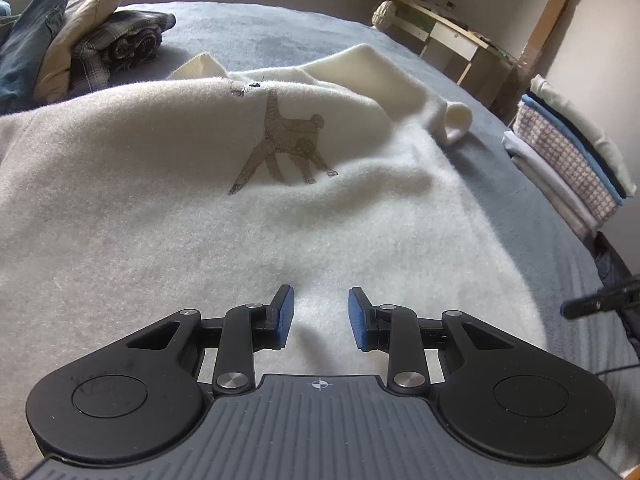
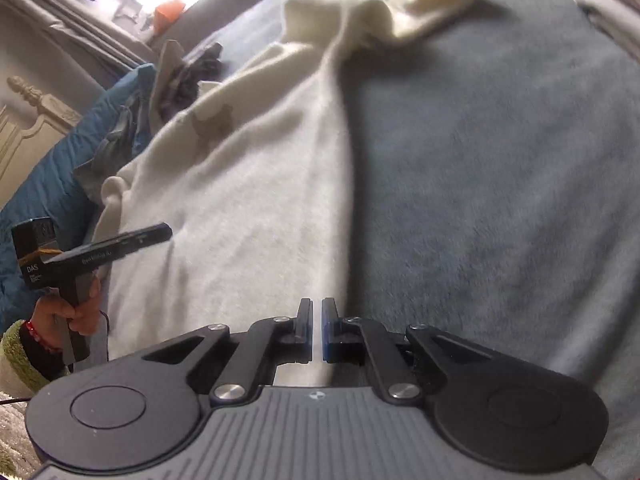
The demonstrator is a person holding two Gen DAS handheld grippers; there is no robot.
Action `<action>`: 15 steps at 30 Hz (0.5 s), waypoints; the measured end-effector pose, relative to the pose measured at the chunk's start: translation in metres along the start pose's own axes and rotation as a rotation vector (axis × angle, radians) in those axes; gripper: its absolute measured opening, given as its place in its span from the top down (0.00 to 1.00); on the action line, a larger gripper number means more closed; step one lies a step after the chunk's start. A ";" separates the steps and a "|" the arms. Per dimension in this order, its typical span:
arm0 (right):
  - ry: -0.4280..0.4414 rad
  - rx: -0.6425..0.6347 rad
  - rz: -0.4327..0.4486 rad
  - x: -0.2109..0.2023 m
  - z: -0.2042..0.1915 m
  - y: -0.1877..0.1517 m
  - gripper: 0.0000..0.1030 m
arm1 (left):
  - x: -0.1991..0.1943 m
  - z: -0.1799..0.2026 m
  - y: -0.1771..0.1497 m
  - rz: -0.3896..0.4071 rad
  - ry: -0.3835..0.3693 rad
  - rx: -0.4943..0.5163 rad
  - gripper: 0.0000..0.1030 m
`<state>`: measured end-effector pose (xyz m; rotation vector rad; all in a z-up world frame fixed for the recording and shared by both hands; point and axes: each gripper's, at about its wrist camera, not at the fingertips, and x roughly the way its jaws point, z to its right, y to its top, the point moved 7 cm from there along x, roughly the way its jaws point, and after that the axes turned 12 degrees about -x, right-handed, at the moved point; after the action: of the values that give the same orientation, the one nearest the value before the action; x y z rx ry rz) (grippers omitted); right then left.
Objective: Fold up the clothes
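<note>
A white fleece sweater [image 1: 180, 208] with a brown animal motif [image 1: 288, 140] lies spread on the blue blanket [image 1: 280, 28]. One cream sleeve [image 1: 444, 112] trails off to the far right. My left gripper [image 1: 322, 312] hovers over the sweater's near part, its blue pads apart with nothing between them. In the right wrist view the sweater [image 2: 240, 200] runs up the left half, its sleeve [image 2: 420, 0] at the top. My right gripper [image 2: 317, 328] is shut above the sweater's right edge, with no cloth visibly between the pads. The left gripper [image 2: 160, 236] shows side-on at left, held by a hand [image 2: 76, 312].
Unfolded clothes are piled [image 1: 80, 40] at the far left. A stack of folded clothes [image 1: 568, 160] stands at the bed's right edge. A wooden desk [image 1: 440, 28] sits beyond the bed. Bare blue blanket [image 2: 480, 200] lies right of the sweater.
</note>
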<state>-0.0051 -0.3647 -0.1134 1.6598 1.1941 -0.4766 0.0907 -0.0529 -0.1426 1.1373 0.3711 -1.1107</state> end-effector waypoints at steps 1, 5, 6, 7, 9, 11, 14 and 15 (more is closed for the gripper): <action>0.004 -0.044 0.015 0.004 -0.010 0.010 0.96 | -0.002 -0.002 -0.003 -0.004 0.000 -0.002 0.71; 0.032 -0.192 0.012 0.041 -0.049 0.034 0.96 | 0.001 -0.010 -0.020 -0.018 0.019 -0.026 0.71; 0.037 -0.225 -0.010 0.054 -0.056 0.036 0.96 | -0.001 -0.011 -0.022 -0.010 0.017 -0.029 0.71; 0.036 -0.238 -0.057 0.067 -0.056 0.030 0.96 | -0.003 -0.012 -0.023 -0.004 0.014 -0.035 0.71; -0.010 -0.270 -0.182 0.090 -0.053 0.016 0.97 | -0.008 -0.014 -0.021 0.009 0.009 -0.048 0.72; -0.013 -0.312 -0.190 0.089 -0.059 0.027 0.96 | -0.012 -0.016 -0.017 0.024 0.004 -0.057 0.71; 0.009 -0.345 -0.104 0.073 -0.073 0.071 0.95 | -0.006 -0.021 -0.014 0.035 0.002 -0.069 0.71; 0.018 -0.334 -0.054 0.069 -0.077 0.089 0.95 | -0.002 -0.022 -0.014 0.030 0.005 -0.086 0.71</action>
<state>0.0859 -0.2655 -0.0895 1.3508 1.2593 -0.2770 0.0840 -0.0323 -0.1580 1.0667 0.4004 -1.0566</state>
